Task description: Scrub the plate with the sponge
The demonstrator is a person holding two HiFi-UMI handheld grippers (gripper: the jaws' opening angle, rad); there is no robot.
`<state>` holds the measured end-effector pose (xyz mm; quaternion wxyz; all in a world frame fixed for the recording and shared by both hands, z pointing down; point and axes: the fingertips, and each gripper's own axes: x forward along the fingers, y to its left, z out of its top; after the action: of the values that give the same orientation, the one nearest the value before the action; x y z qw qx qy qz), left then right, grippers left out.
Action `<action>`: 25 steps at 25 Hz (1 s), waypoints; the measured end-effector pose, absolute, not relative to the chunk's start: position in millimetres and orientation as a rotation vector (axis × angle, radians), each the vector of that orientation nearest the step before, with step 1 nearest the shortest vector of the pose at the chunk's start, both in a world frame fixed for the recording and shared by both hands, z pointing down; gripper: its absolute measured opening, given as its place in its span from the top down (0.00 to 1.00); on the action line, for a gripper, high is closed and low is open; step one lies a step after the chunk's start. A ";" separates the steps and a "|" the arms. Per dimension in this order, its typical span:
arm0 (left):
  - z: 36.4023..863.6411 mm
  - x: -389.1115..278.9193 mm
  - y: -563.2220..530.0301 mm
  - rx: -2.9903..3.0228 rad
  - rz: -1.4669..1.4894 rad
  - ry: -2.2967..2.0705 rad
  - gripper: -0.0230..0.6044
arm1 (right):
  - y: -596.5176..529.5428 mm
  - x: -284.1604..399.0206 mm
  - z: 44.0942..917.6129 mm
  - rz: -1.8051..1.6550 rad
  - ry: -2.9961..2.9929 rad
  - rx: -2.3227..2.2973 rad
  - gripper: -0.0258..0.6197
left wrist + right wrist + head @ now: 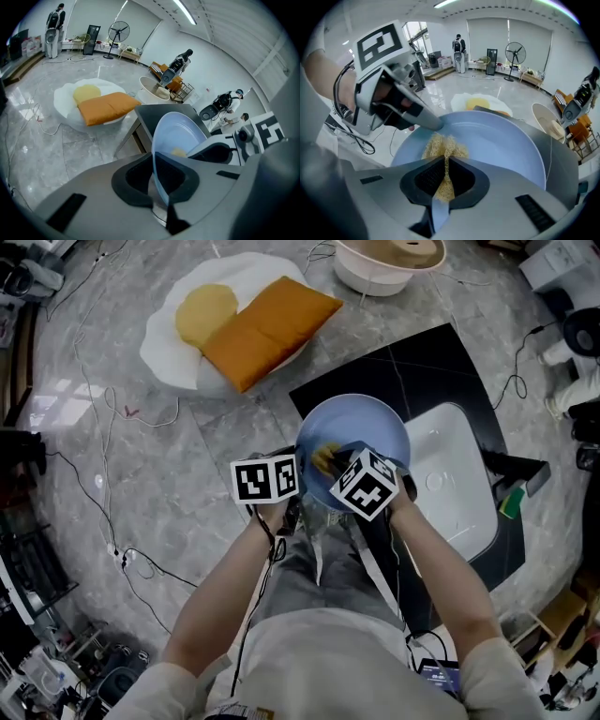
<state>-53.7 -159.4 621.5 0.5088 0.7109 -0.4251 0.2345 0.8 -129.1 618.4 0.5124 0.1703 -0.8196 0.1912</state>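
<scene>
My forearms (225, 592): nearest, reaching forward and down from light sleeves, one gripper in each hand.
My left gripper (161, 187): jaws pinched onto the near rim of the plate; marker cube on top.
My right gripper (445, 180): jaws clamped on the sponge, just right of the left gripper; their marker cubes sit almost side by side.
Plate (361, 423): pale blue, round, held tilted off the surface by its rim, with its face turned towards the right gripper; it hangs over the near corner of the black tabletop.
Sponge (443, 147): yellow and fibrous, its free end pressed flat against the plate's face on the side nearest the left gripper's tip.
Black tabletop (441, 367): dark slab set at an angle under and beyond the plate.
White sink (464, 484): shallow basin let into the tabletop, right of the plate.
Egg-shaped cushion (169, 348): white with a yellow yolk, on the floor well beyond the plate.
Orange cushion (267, 324): lies across the egg-shaped cushion.
Floor (112, 474): grey marble, with thin cables trailing over it.
</scene>
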 end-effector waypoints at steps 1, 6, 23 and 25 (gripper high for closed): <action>621.6 -54.2 -158.7 1.711 0.566 -1.025 0.92 | -140.2 0.2 618.3 0.455 -1.979 0.429 0.88; 622.5 -55.8 -163.0 1.710 0.576 -1.053 0.92 | -201.1 13.8 617.6 0.399 -1.970 0.591 0.88; 621.4 -58.8 -181.9 1.693 0.578 -1.113 0.92 | -94.8 81.9 613.8 0.369 -1.774 0.476 0.89; 621.7 -58.5 -181.3 1.696 0.584 -1.112 0.92 | -81.7 56.3 617.8 0.348 -1.794 0.434 0.89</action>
<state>-58.5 -181.3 621.7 0.4929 0.6993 -0.4584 0.2408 56.3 -81.7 617.8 0.5906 0.1864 -0.7708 0.1494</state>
